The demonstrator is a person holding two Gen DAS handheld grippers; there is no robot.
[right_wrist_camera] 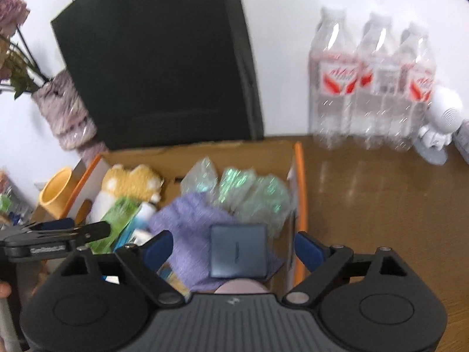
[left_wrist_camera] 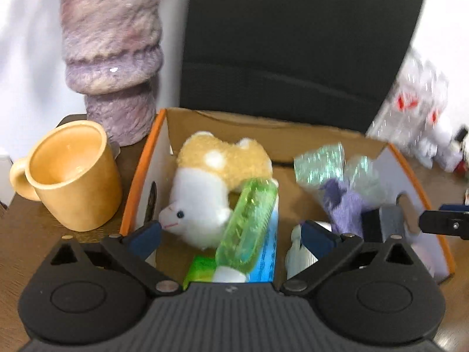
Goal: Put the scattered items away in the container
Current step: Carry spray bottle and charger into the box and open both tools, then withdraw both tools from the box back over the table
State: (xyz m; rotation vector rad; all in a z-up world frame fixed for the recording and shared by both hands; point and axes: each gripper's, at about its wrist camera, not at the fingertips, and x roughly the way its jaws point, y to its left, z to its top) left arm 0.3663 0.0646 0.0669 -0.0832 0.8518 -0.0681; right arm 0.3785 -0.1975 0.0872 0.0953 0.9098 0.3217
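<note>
Both grippers are held with fingers spread, nothing gripped: the left gripper and right gripper over the cardboard box. Inside are seen a plush toy, green brush, purple cloth and grey case. The toy and cloth are judged soft and light, best pinched mid-body; the brush looks stiff and slick.

Mug, furry vase, bottled water.

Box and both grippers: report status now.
Left gripper open, empty, over the box. Right gripper open above grey square case on purple cloth. Plush toy, green brush inside. Nothing blocking.
</note>
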